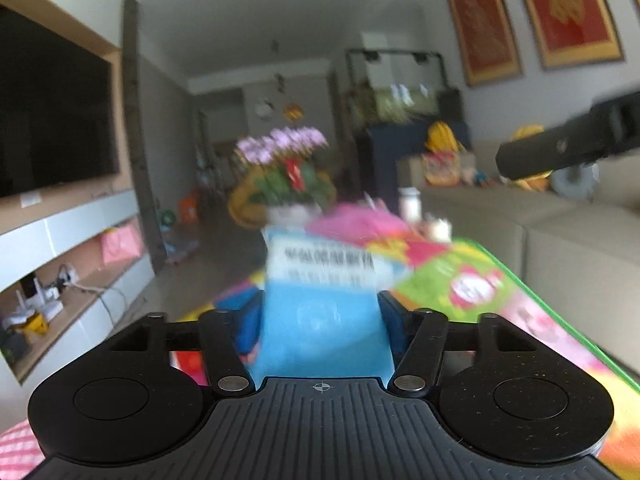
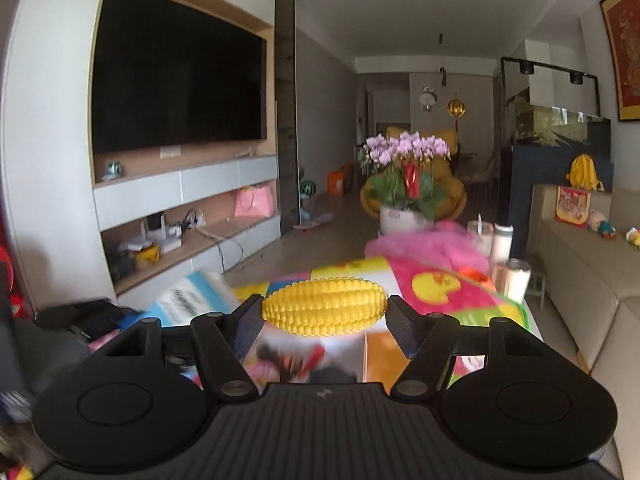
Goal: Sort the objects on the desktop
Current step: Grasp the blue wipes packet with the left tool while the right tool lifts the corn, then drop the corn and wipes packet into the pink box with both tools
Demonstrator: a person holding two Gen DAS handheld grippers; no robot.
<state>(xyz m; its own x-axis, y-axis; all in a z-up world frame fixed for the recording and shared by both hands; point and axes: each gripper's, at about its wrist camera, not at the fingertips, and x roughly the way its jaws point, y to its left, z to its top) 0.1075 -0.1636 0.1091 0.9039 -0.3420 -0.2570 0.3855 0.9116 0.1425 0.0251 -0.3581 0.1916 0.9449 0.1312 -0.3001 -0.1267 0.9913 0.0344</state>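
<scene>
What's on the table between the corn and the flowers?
In the right wrist view, the colourful mat and a fluffy pink heap lie between the corn and the flowers.

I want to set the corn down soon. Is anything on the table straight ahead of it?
Yes. Beyond the corn, held between the right gripper's fingers, a pink heap and white bottles stand at the table's far end. The near mat looks bare.

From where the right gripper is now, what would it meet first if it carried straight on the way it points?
Probably nothing close: the right gripper, clamped on the toy corn, points over the colourful mat. The first thing roughly in line seems to be the pink bundle, then the flower pot, though depth is unclear.
</scene>
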